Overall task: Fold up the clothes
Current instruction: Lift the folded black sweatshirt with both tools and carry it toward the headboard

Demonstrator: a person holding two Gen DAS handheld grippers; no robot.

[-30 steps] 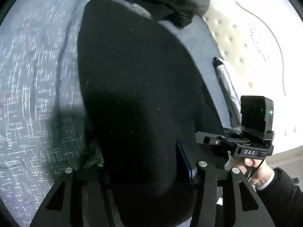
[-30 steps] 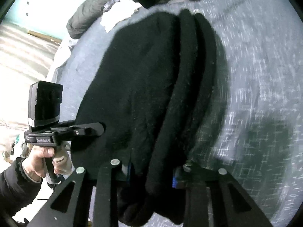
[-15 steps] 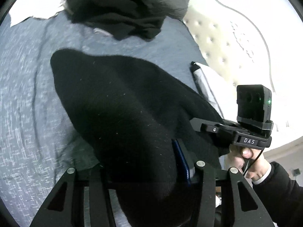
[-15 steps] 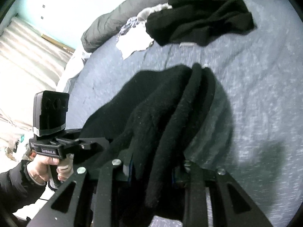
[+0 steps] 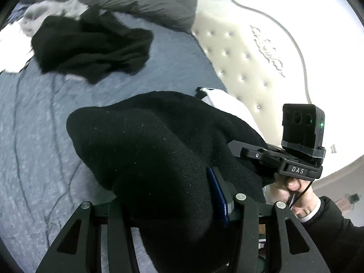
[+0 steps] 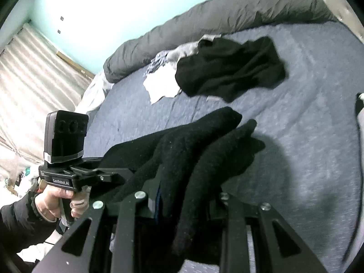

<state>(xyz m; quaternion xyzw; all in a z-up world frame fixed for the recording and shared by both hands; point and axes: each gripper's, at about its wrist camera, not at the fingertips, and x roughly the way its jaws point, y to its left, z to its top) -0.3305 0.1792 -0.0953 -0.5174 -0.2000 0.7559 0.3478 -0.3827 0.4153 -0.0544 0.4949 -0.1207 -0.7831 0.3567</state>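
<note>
Lifted the black garment [image 5: 154, 159] clear of the bed [image 5: 34, 136] since a second back, left gripper [image 5: 163, 207] and right gripper [image 6: 182, 202] jaws both pinching its bunched edge, ready to lay flat.

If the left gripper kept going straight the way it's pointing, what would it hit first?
Probably the black garment bunched in the left gripper; beyond that, the blue-grey bedsheet, though depth is unclear.
</note>
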